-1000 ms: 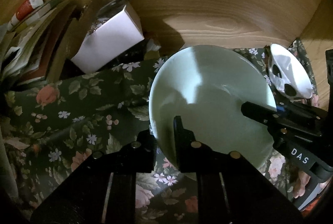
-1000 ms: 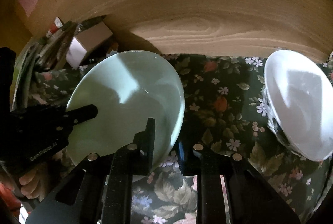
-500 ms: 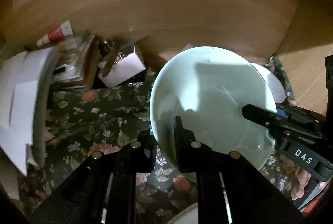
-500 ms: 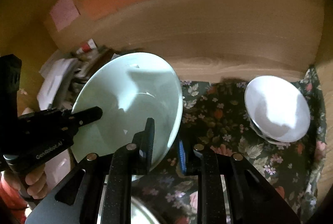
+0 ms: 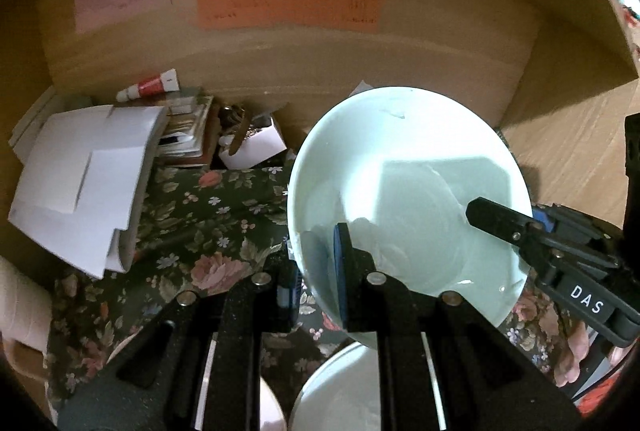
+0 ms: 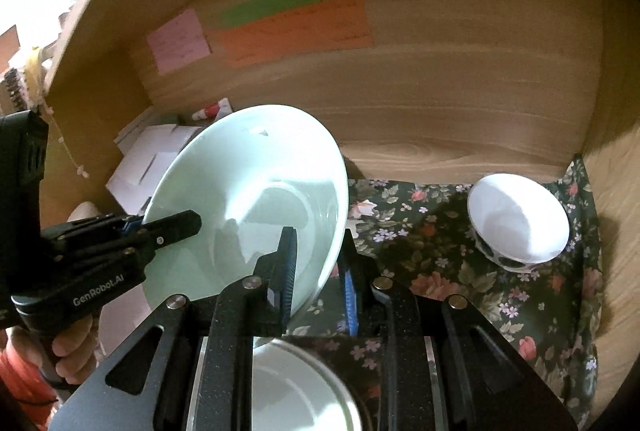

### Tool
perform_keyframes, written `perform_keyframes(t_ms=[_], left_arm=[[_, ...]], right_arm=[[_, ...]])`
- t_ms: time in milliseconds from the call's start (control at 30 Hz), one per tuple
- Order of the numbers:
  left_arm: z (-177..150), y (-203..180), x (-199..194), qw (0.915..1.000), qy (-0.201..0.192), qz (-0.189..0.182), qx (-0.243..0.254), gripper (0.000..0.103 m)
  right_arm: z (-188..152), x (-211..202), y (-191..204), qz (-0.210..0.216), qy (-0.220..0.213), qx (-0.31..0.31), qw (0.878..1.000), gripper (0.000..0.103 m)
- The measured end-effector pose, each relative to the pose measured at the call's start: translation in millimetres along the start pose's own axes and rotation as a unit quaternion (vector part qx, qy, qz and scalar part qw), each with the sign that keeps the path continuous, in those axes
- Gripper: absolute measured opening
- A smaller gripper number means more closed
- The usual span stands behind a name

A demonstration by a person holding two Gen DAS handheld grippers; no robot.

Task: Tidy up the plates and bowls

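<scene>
From the left wrist camera, the left gripper (image 5: 316, 283) has its fingers closed on the near rim of the pale green glazed ceramic bowl (image 5: 408, 199), one finger inside and one outside. The right gripper (image 5: 516, 227) reaches in from the far side and pinches the opposite rim. The bowl is tilted and looks clear of the floral-cloth-covered bench (image 5: 192, 231); it holds nothing. Below it, a white dish (image 5: 340, 395) shows at the bottom edge, also seemingly empty. Papers (image 5: 84, 175) and a small white box of odds and ends (image 5: 256, 147) crowd the back corner.

From the right wrist camera, the right gripper (image 6: 320, 271) clamps the green bowl's (image 6: 256, 199) rim, the left gripper (image 6: 176, 227) opposite. A small white bowl with dark spots outside (image 6: 518, 219) sits alone and empty, well apart. A white plate (image 6: 296, 387) lies beneath. I'd say the sorting is midway: the green bowl is unplaced, the spotted bowl unstacked.
</scene>
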State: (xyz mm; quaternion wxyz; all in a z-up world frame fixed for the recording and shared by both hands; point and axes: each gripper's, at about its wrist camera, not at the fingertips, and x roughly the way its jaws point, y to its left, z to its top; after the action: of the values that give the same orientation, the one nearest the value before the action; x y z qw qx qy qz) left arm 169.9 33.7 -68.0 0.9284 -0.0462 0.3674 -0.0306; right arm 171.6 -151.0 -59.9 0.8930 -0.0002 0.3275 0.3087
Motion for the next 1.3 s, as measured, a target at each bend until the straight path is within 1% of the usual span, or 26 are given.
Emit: perform_keyframes(t_ms=[300, 700, 1067, 1300], left_arm=[[-18, 13, -32, 0.9997, -0.018, 0.009, -0.013, 0.014], [-49, 50, -60, 0.9985, -0.019, 0.030, -0.043, 0.014], [-83, 88, -79, 0.9948, -0.003, 0.064, -0.079, 0.014], [-103, 112, -84, 0.9914, 0.006, 0.072, -0.109, 0.014]], right_arm=[[-8, -11, 28, 0.016, -0.008, -0.017, 1.000, 0.019], [-25, -3, 68, 0.048, 0.006, -0.041, 0.998, 0.020], [-43, 22, 105, 0.091, 0.038, -0.053, 0.994, 0.020], [-55, 39, 125, 0.108, 0.066, -0.062, 0.990, 0.020]])
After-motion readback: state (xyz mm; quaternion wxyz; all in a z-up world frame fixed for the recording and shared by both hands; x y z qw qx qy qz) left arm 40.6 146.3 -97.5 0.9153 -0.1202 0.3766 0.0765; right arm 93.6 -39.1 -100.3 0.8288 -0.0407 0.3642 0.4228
